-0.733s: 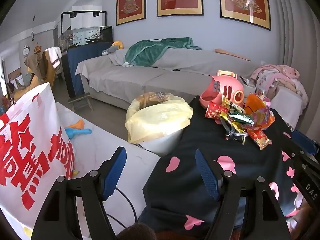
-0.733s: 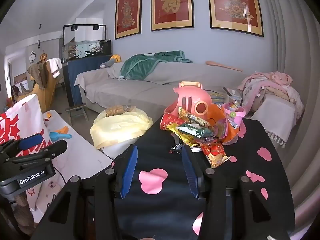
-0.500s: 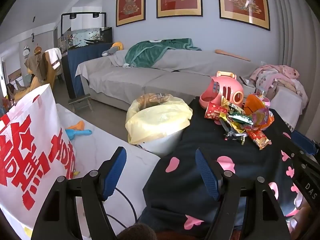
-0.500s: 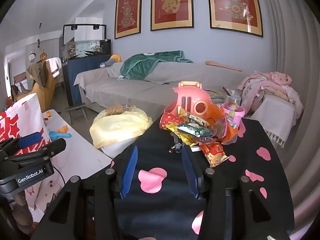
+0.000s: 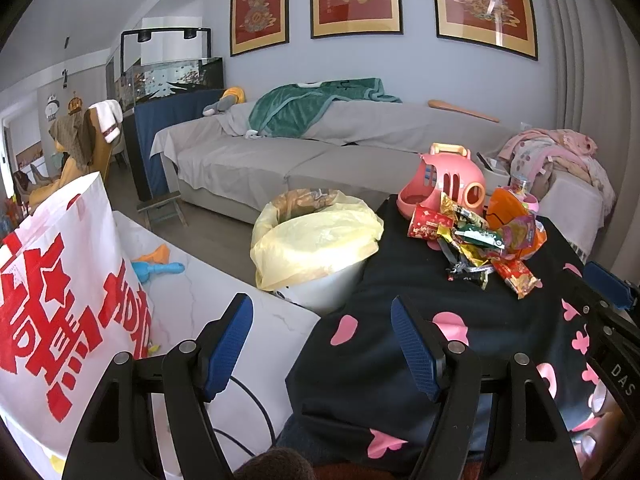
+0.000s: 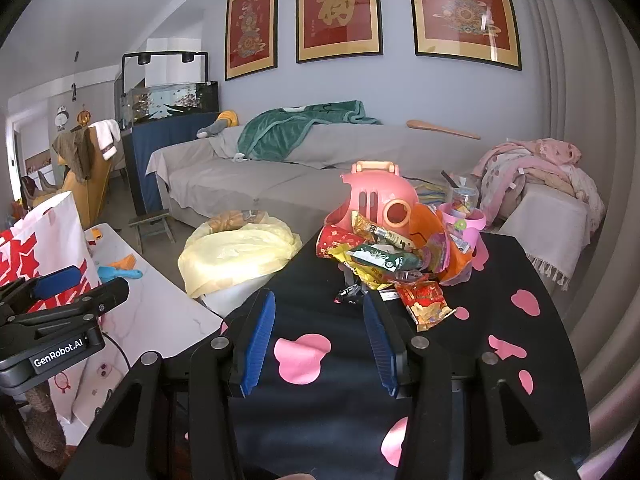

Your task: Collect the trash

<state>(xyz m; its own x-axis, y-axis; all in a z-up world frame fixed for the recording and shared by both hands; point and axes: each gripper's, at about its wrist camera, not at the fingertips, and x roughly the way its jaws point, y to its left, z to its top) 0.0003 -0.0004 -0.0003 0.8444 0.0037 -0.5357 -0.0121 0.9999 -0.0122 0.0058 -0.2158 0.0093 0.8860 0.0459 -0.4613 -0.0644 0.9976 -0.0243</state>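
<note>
A pile of snack wrappers (image 5: 484,248) lies on a black cloth with pink shapes (image 5: 400,340), in front of a pink toy carrier (image 5: 444,184). It also shows in the right wrist view (image 6: 388,268). A white bin with a yellow liner (image 5: 316,236) stands left of the cloth, and shows in the right wrist view (image 6: 236,252). My left gripper (image 5: 322,328) is open and empty, near the cloth's left edge. My right gripper (image 6: 318,320) is open and empty, just short of the wrappers.
A white bag with red characters (image 5: 60,300) stands on a white marble table (image 5: 192,300) at left, with blue and orange toys (image 5: 156,266). A grey sofa (image 5: 300,152) runs behind. A pink cup (image 6: 464,228) and orange wrapper sit beside the carrier.
Both views have shifted only slightly; the right gripper has edged a little closer to the wrapper pile. Both grippers stay open.
</note>
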